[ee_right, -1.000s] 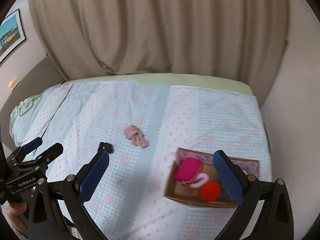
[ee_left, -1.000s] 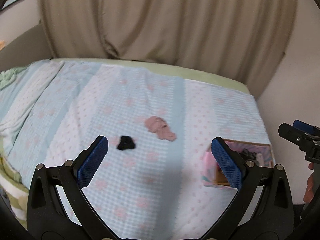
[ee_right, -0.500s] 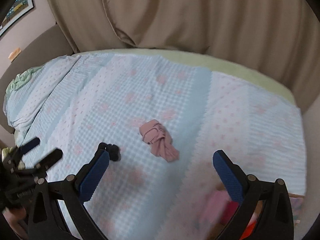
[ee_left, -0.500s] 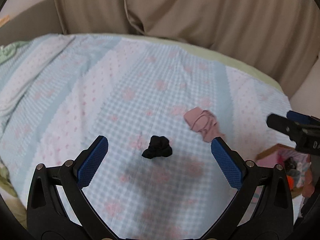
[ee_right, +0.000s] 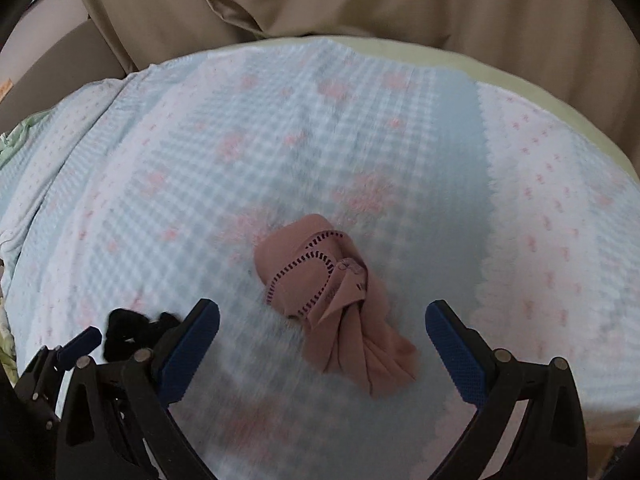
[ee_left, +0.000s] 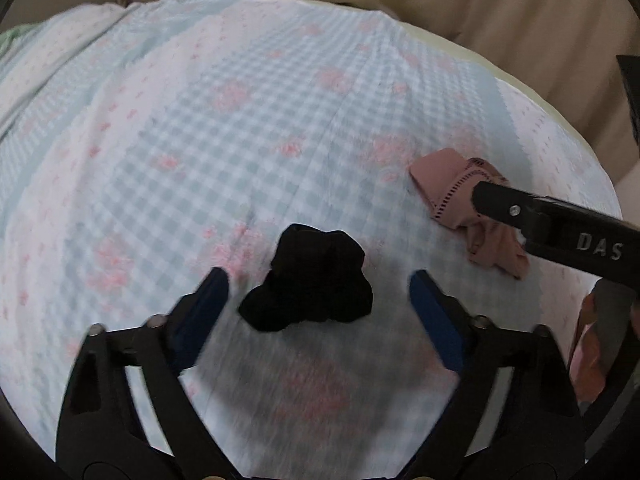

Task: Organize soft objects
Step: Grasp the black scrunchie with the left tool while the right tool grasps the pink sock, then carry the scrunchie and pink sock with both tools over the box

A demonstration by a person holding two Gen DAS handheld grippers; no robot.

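Lying on the checked blue-and-white bedspread (ee_left: 280,128), a crumpled black cloth bundle (ee_left: 310,280) sits in the lower middle of the left wrist frame, between the two blue-padded fingers of the left gripper (ee_left: 319,292). The jaws stand wide open on either side of it, with no pad touching the fabric. To the right of the frame a knotted pink garment (ee_left: 448,190) with dark dotted stitching rests on the same bedspread, partly covered by a black finger of the right gripper (ee_left: 552,224), which reaches in from the right edge.

In the right wrist frame the pink garment (ee_right: 336,296) lies at centre, its twisted tail trailing toward the lower right. The right gripper (ee_right: 322,328) has its jaws spread wide around it, both pads apart from the cloth. The black bundle (ee_right: 132,330) shows at lower left, beside the left gripper's blue fingertip (ee_right: 82,342). A beige curtain (ee_right: 360,0) hangs across the top of both frames.
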